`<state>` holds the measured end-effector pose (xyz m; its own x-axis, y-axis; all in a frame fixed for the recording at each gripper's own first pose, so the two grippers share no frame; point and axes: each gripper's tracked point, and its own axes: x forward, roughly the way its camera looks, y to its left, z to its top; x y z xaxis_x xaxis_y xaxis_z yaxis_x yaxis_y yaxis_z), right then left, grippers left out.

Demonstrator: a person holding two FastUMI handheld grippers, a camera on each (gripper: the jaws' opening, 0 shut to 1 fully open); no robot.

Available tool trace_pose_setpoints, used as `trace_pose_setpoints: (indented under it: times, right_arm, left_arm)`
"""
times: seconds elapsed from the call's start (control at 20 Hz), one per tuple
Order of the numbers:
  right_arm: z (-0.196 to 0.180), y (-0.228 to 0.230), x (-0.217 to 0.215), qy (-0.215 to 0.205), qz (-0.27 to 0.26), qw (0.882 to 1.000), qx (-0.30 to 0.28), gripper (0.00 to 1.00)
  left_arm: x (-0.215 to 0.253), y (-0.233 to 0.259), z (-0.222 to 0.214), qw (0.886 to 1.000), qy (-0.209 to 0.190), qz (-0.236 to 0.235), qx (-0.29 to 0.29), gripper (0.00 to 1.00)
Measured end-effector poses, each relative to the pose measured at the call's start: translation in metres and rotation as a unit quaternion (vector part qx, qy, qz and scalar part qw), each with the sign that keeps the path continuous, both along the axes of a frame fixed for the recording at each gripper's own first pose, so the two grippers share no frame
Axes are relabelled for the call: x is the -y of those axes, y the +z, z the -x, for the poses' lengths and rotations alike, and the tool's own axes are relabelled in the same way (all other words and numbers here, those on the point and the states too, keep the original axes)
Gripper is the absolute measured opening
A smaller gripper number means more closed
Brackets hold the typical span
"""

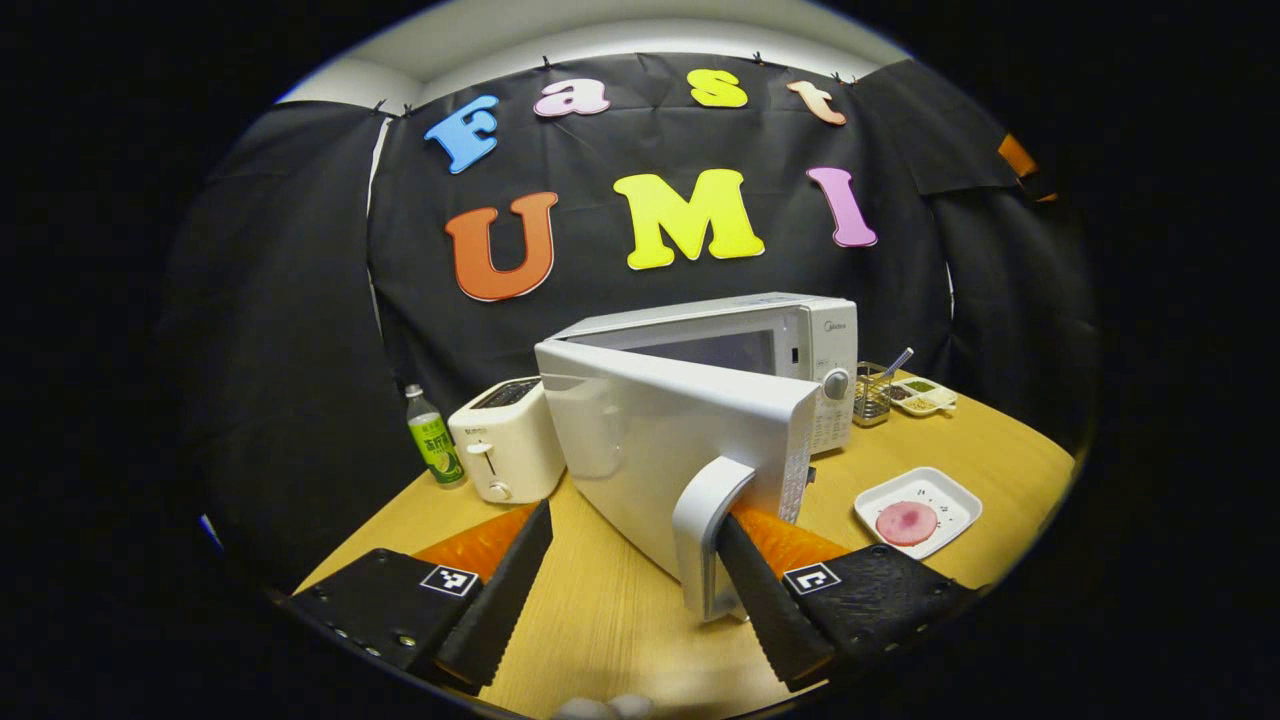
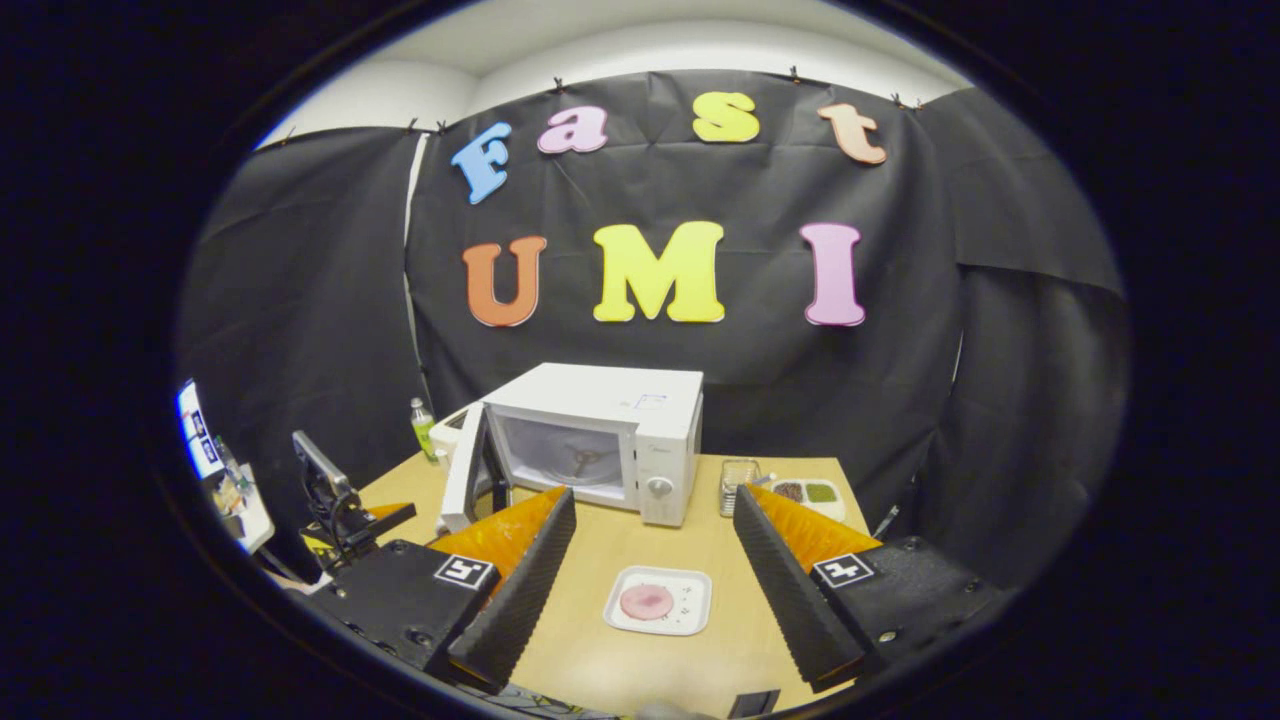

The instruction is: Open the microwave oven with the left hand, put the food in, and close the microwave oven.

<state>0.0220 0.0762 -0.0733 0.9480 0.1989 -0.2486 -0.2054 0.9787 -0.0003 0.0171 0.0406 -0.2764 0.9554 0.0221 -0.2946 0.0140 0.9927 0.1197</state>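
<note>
Wooden table (image 2: 700, 560) bears open microwave (image 2: 600, 440).

A recording booth staged as a kitchen: black cloth walls surround a wooden table (image 2: 640, 560) holding a microwave oven (image 2: 600, 440), a toaster (image 1: 505, 450), a drink bottle (image 1: 434, 437) and a condiment tray (image 1: 925, 396).

Illumination is even and moderately bright, coming from overhead. The light wooden tabletop (image 2: 700, 560) shows only soft, faint shadows. The white box-shaped microwave oven (image 1: 720, 400) carries a mild sheen on its open door. Both views stay sharp around the oven; fisheye distortion bends straight lines toward the rim.
</note>
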Motion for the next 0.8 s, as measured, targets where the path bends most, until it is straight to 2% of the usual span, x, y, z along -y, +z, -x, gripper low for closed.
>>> trace_pose_setpoints:
  times: [0.05, 0.1, 0.15, 0.25, 0.5, 0.55, 0.6, 0.7, 0.75, 0.8]
  right_arm:
    - [-0.001, -0.003, -0.002, 0.003, 0.0, 1.0, -0.003, 1.0]
    - [-0.003, -0.008, -0.004, 0.004, 0.001, 1.0, -0.005, 0.92]
    - [-0.005, -0.013, -0.004, 0.003, 0.002, 1.0, -0.006, 1.0]
    - [-0.01, -0.028, -0.002, -0.001, 0.008, 1.0, -0.009, 1.0]
    - [-0.02, -0.097, 0.011, -0.017, 0.006, 0.998, -0.063, 1.0]
    - [-0.022, -0.112, 0.015, -0.019, 0.006, 0.997, -0.077, 0.92]
    - [-0.023, -0.127, 0.018, -0.021, 0.003, 0.995, -0.093, 1.0]
    - [-0.03, -0.153, 0.026, -0.029, 0.003, 0.992, -0.121, 1.0]
    - [-0.035, -0.169, 0.031, -0.03, 0.006, 0.99, -0.138, 0.92]
    - [-0.04, -0.185, 0.037, -0.031, 0.01, 0.988, -0.153, 1.0]
  left_arm:
    - [-0.008, 0.0, 0.006, 1.0, 0.004, -0.002, -0.001, 0.95]
    - [-0.019, -0.001, 0.012, 1.0, 0.011, -0.002, -0.005, 0.95]
    - [-0.031, -0.001, 0.017, 1.0, 0.02, -0.002, -0.008, 0.95]
    - [-0.057, -0.003, 0.027, 0.999, 0.04, -0.007, -0.015, 0.95]
    - [-0.114, -0.006, 0.053, 0.996, 0.086, -0.003, -0.038, 0.95]
    - [-0.124, -0.001, 0.059, 0.995, 0.096, -0.014, -0.033, 0.95]
    - [-0.131, 0.004, 0.061, 0.994, 0.101, -0.021, -0.026, 0.95]
    - [-0.141, 0.009, 0.071, 0.993, 0.11, -0.025, -0.025, 0.95]
    - [-0.145, 0.011, 0.077, 0.992, 0.117, -0.029, -0.024, 0.95]
    - [-0.147, 0.013, 0.08, 0.992, 0.122, -0.03, -0.025, 0.95]
